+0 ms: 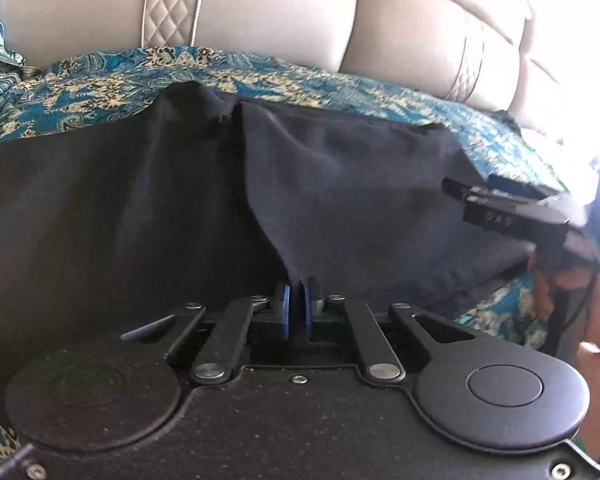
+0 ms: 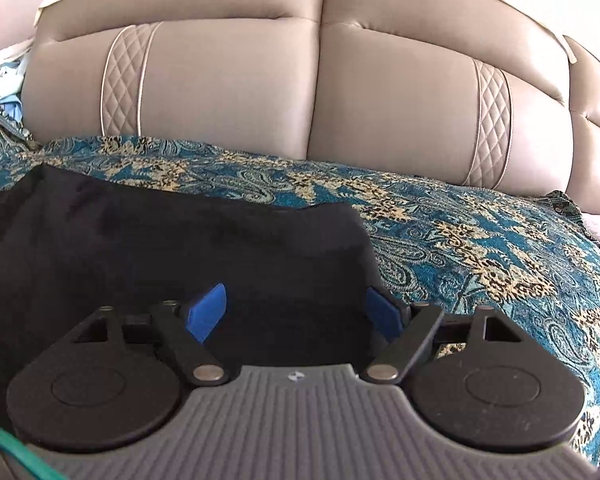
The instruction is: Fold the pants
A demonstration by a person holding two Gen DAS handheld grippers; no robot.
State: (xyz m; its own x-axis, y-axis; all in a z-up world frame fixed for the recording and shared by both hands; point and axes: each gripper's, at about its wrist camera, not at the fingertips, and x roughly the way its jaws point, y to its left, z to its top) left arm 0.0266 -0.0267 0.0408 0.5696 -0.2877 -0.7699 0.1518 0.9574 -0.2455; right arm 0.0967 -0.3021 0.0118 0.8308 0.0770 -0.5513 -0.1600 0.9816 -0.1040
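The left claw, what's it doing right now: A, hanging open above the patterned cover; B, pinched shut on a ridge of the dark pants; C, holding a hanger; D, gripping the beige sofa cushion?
B: in the left wrist view the left claw has its blue pads together with a raised ridge of the dark pants pinched between them, and the fabric pulls up into a tent toward the pads.
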